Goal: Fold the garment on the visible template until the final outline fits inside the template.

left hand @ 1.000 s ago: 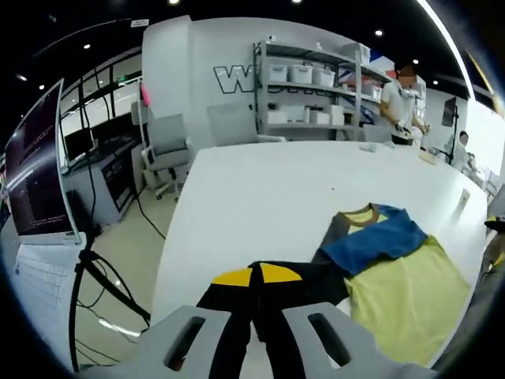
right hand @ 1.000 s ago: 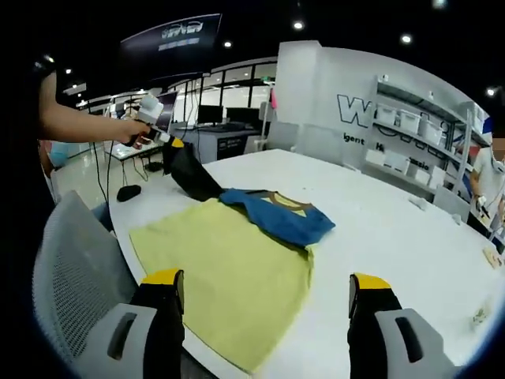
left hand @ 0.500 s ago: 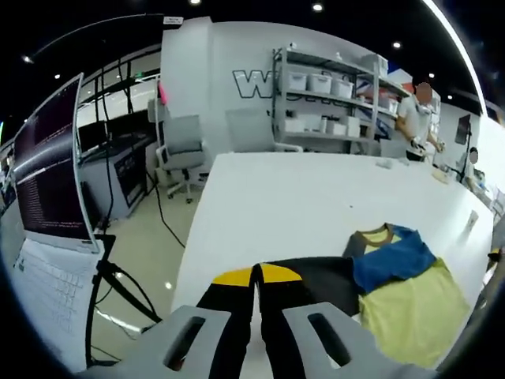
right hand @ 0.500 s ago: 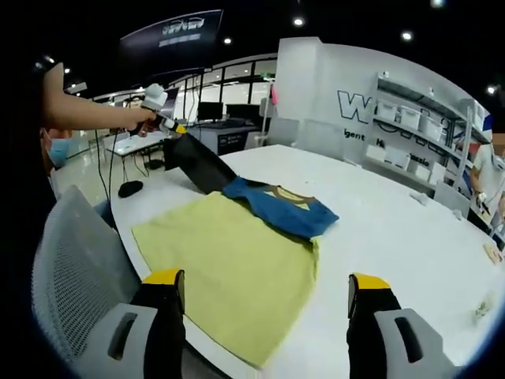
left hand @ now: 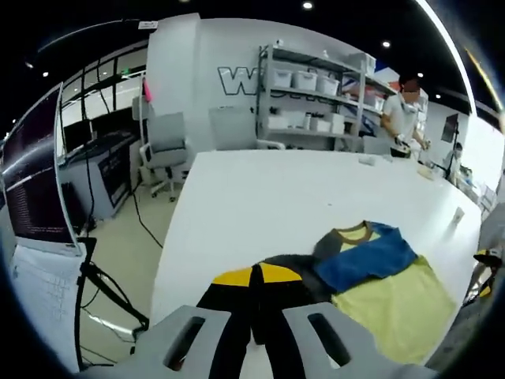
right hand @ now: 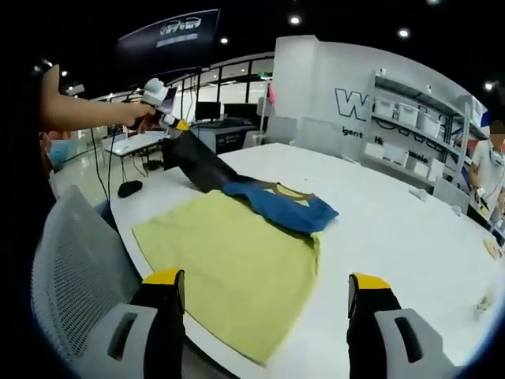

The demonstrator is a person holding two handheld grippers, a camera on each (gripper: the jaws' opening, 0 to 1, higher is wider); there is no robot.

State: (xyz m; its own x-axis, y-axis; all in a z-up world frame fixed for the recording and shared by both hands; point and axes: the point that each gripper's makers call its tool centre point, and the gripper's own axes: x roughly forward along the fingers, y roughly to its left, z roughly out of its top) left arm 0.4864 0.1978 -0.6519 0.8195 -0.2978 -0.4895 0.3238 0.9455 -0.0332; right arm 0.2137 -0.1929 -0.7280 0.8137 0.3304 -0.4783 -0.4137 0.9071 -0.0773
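White counter [right hand: 394, 229] in an open workshop carries a yellow, blue and dark shirt [right hand: 237, 260], its near blue sleeve already folded across the chest. Left tool [left hand: 254, 276], jaws pressed together, pinches the dark far sleeve [right hand: 197, 162] and lifts it; right tool [right hand: 268, 296] hovers spread. Most folding seems left. No template outline is discernible. Wall lettering beginning "W" [left hand: 235, 79] is partly hidden.

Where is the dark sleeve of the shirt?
In the right gripper view, the dark sleeve is lifted off the white table at upper left, pinched by the left gripper, beside the blue part.
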